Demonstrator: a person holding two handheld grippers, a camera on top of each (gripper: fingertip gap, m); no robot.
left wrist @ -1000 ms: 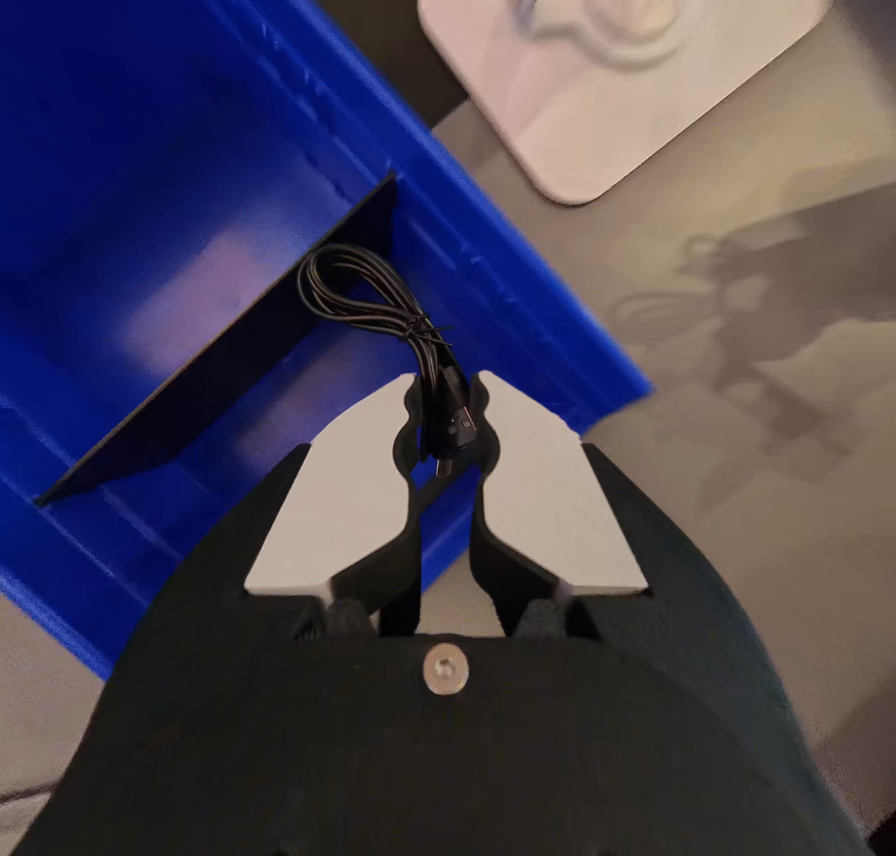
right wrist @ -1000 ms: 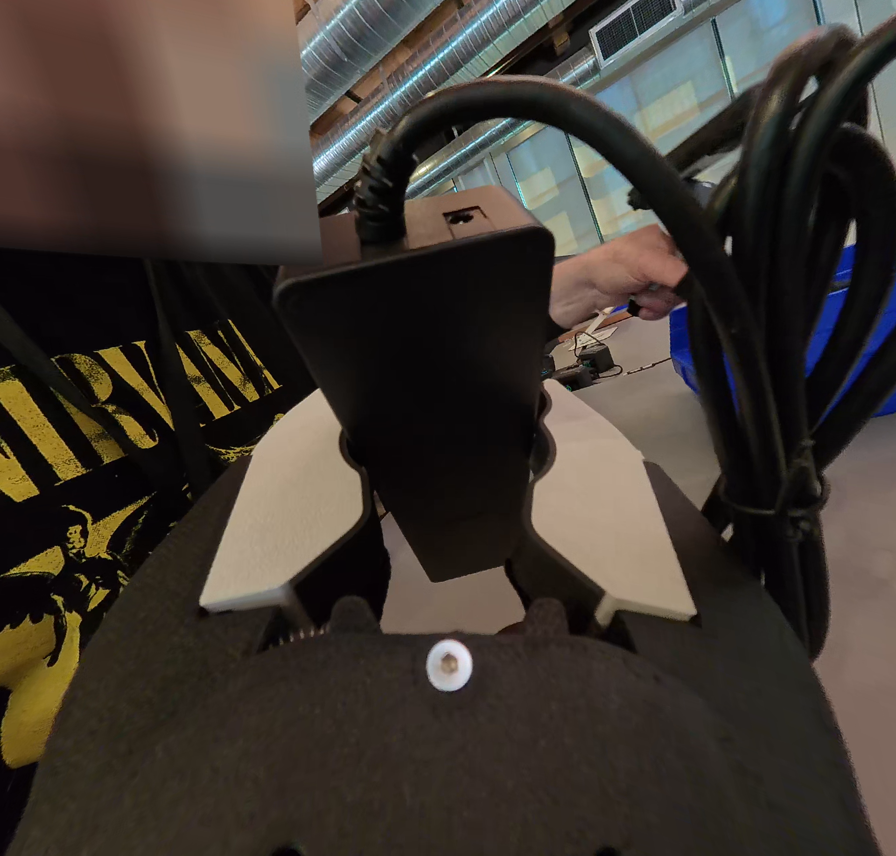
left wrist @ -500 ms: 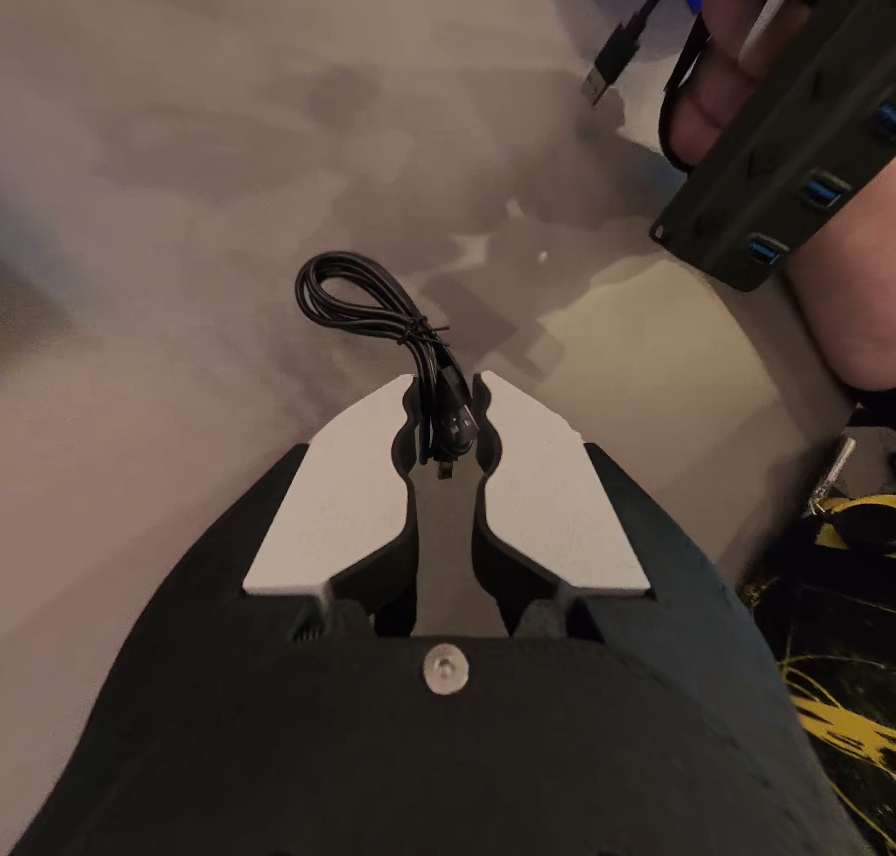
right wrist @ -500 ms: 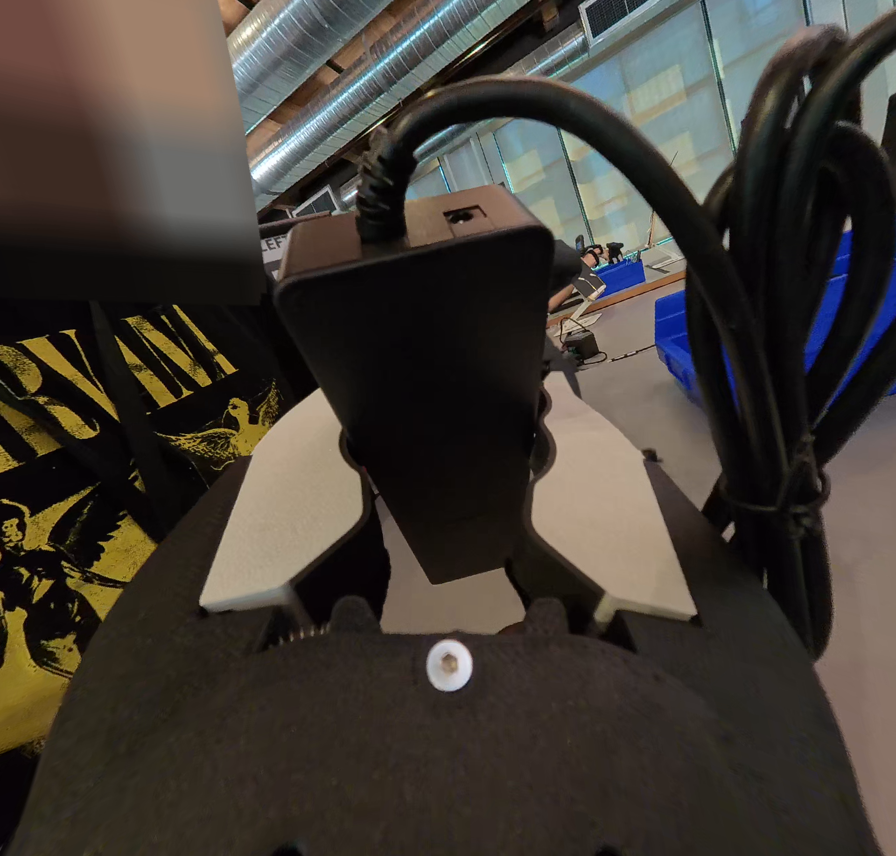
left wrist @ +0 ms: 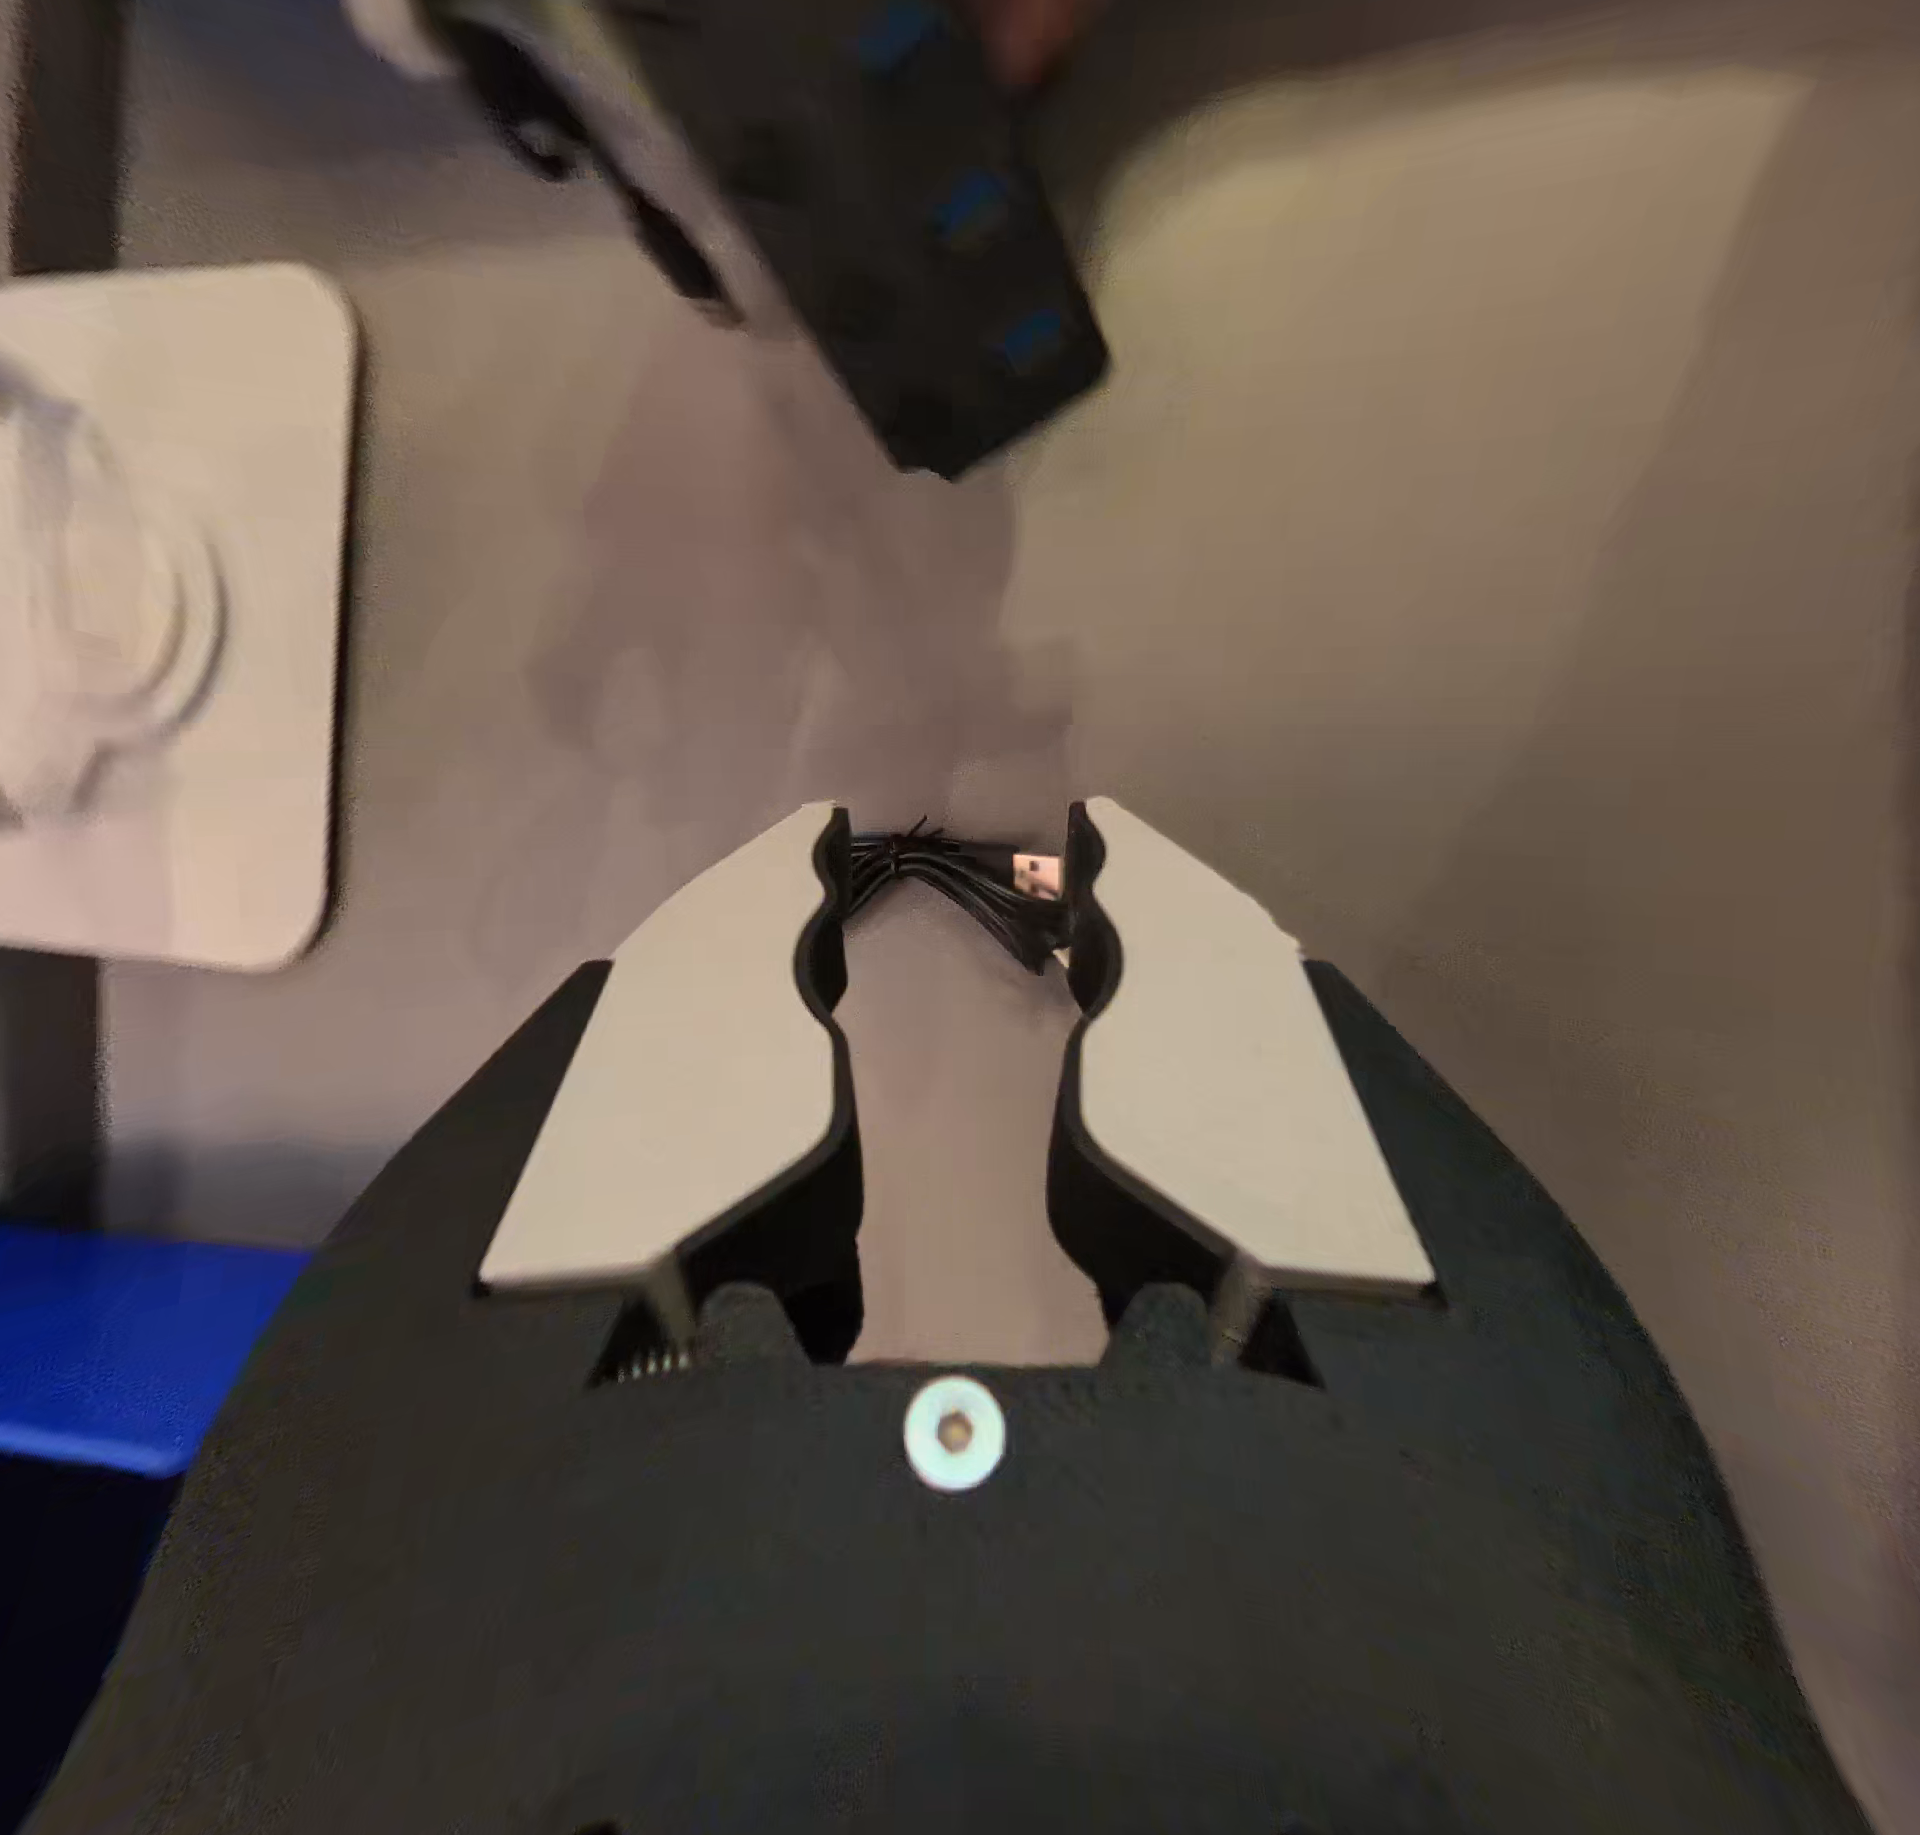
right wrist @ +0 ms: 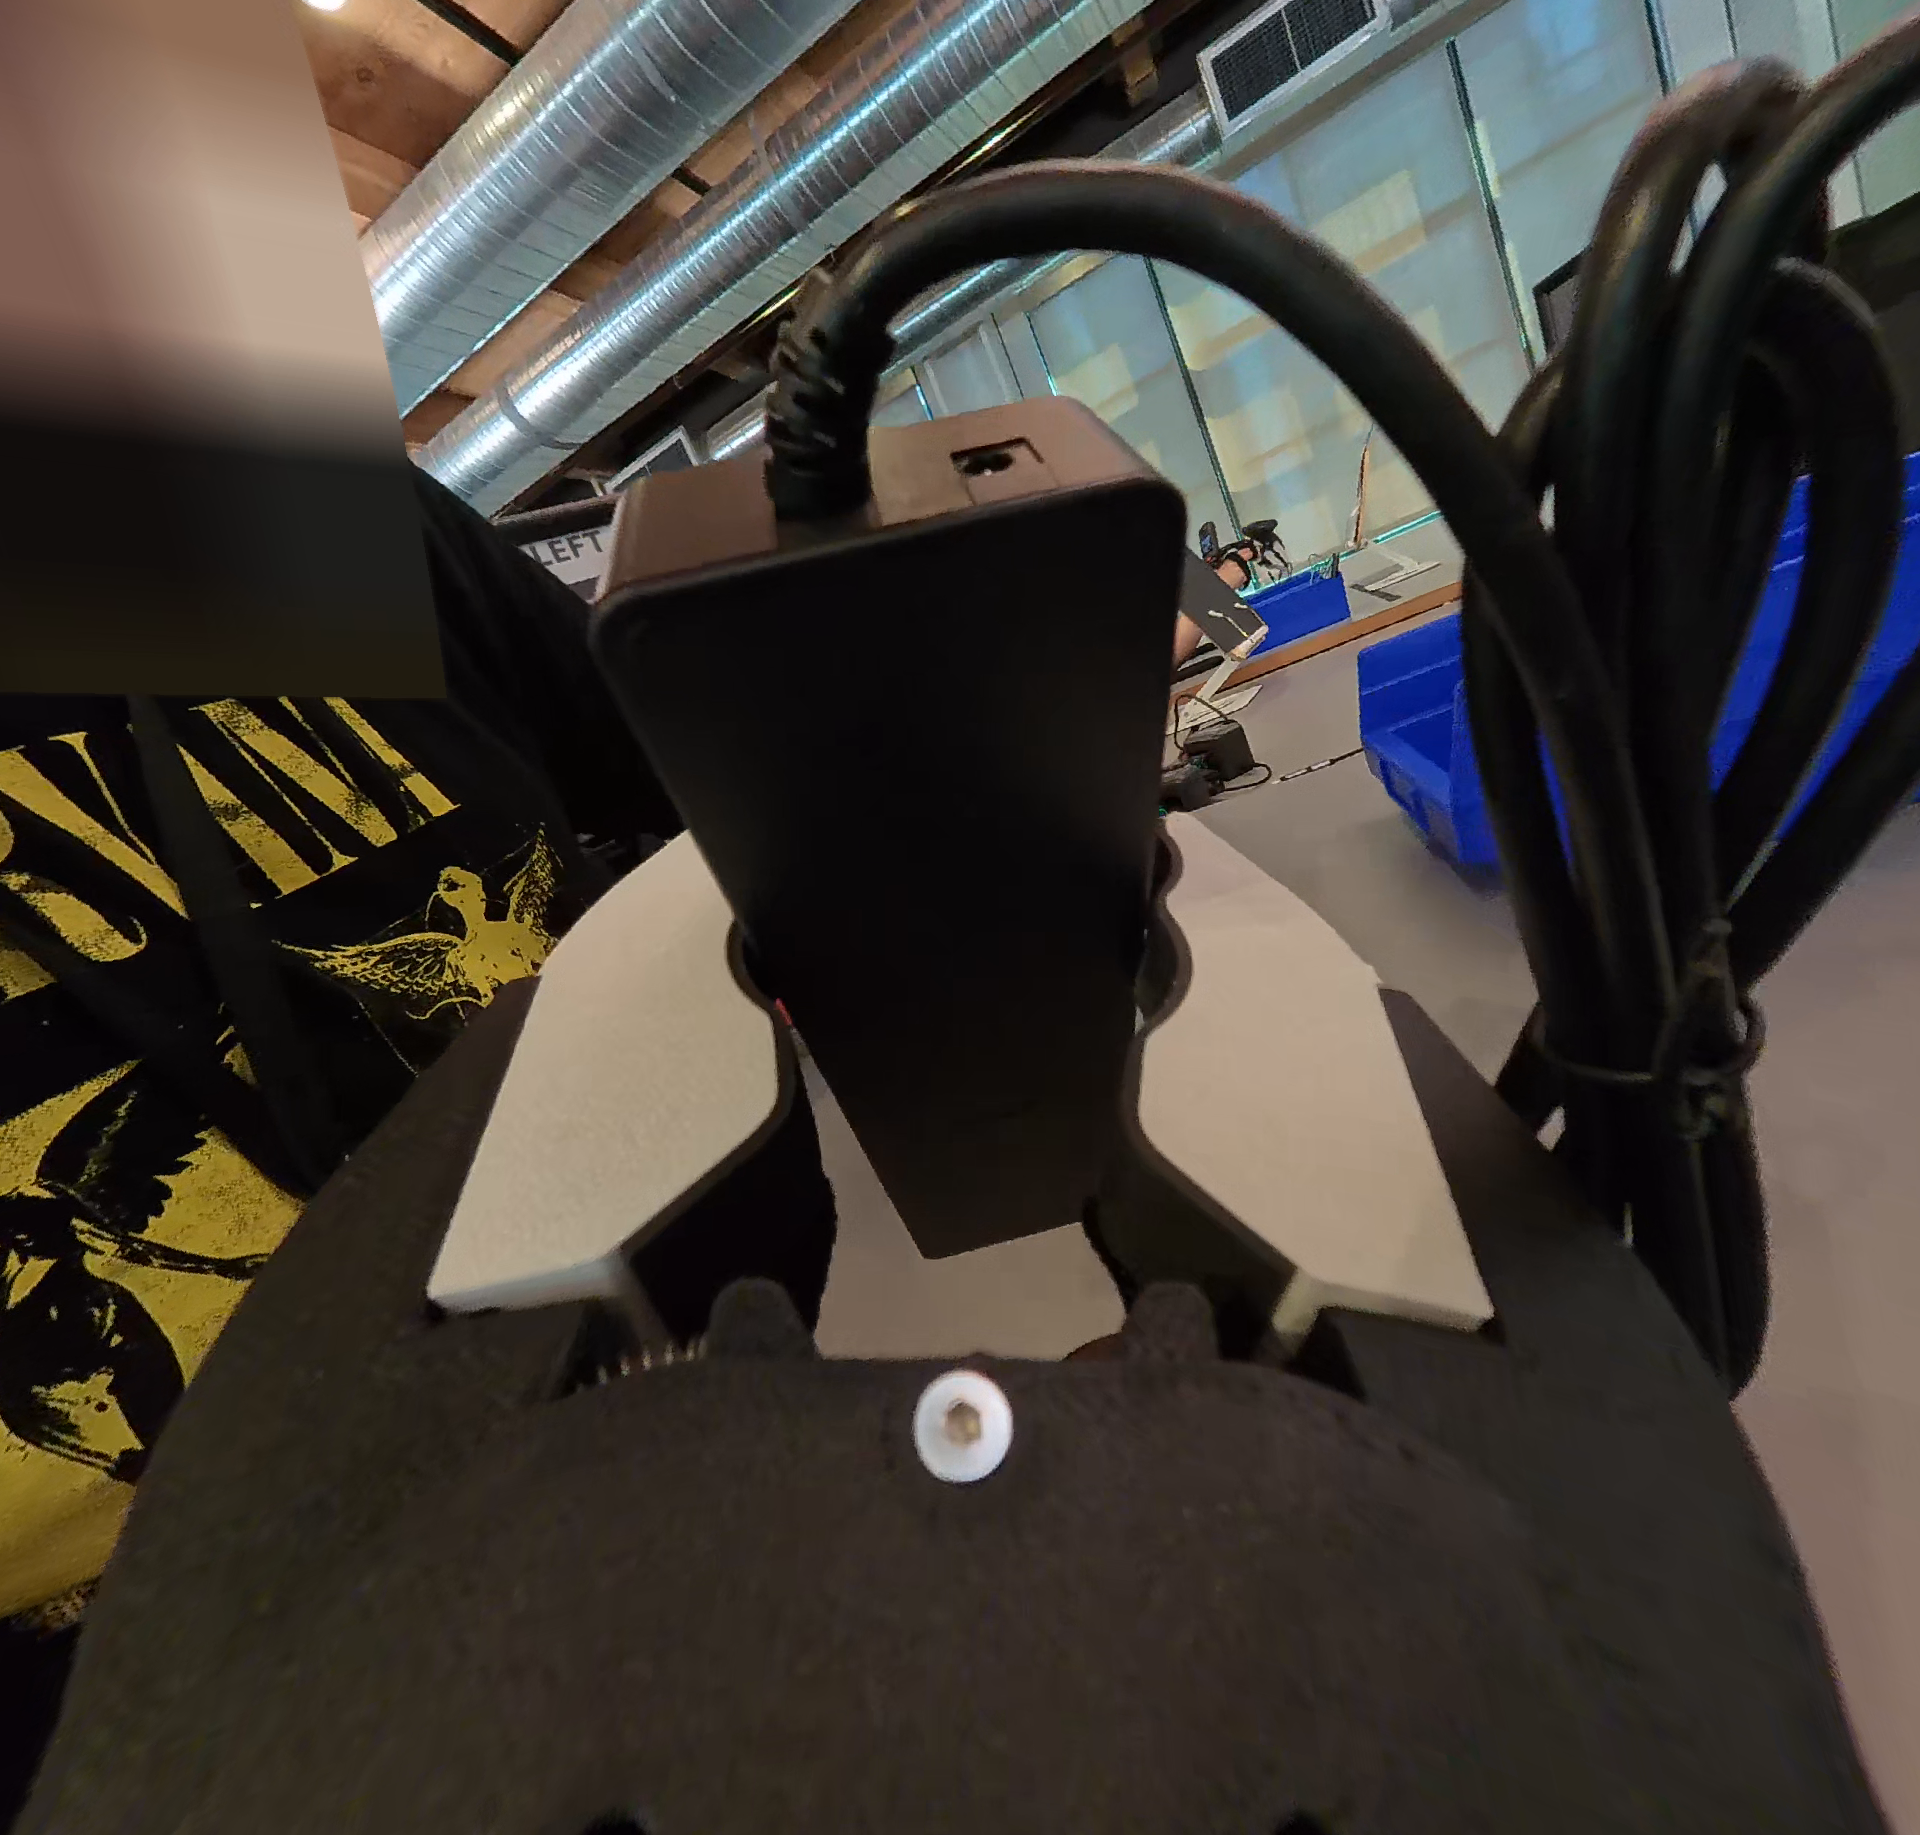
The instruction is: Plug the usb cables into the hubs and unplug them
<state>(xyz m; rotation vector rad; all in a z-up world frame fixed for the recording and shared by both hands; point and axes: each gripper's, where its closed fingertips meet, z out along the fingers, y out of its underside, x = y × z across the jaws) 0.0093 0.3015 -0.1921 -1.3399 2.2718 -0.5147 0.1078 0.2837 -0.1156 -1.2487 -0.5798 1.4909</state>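
In the left wrist view my left gripper (left wrist: pixel 951 881) is open above the grey table (left wrist: pixel 1455 850). A small tied bundle of black USB cable (left wrist: pixel 925 876) lies crosswise between the fingertips, its metal plug (left wrist: pixel 1039 873) next to the right pad. Its ends are hidden behind the fingers. My right gripper (right wrist: pixel 951 954) is shut on a black USB hub (right wrist: pixel 914 798) and holds it upright. The hub's thick black cord (right wrist: pixel 1704 850) hangs in a tied coil to the right. The same hub (left wrist: pixel 935 227) shows blurred at the top of the left wrist view, with blue ports.
A white rounded pad (left wrist: pixel 156 590) lies at the left of the table, and a blue bin (left wrist: pixel 104 1349) at the lower left. In the right wrist view a blue bin (right wrist: pixel 1423 746) stands at the right, and a person in a black and yellow shirt (right wrist: pixel 208 954) is at the left. Tip to tip, the grippers are about 12 cm apart.
My left gripper swung from above the blue bin to over the table and its jaws widened. The cable bundle, gripped lengthwise before, now lies crosswise between them. The right gripper still holds the hub.
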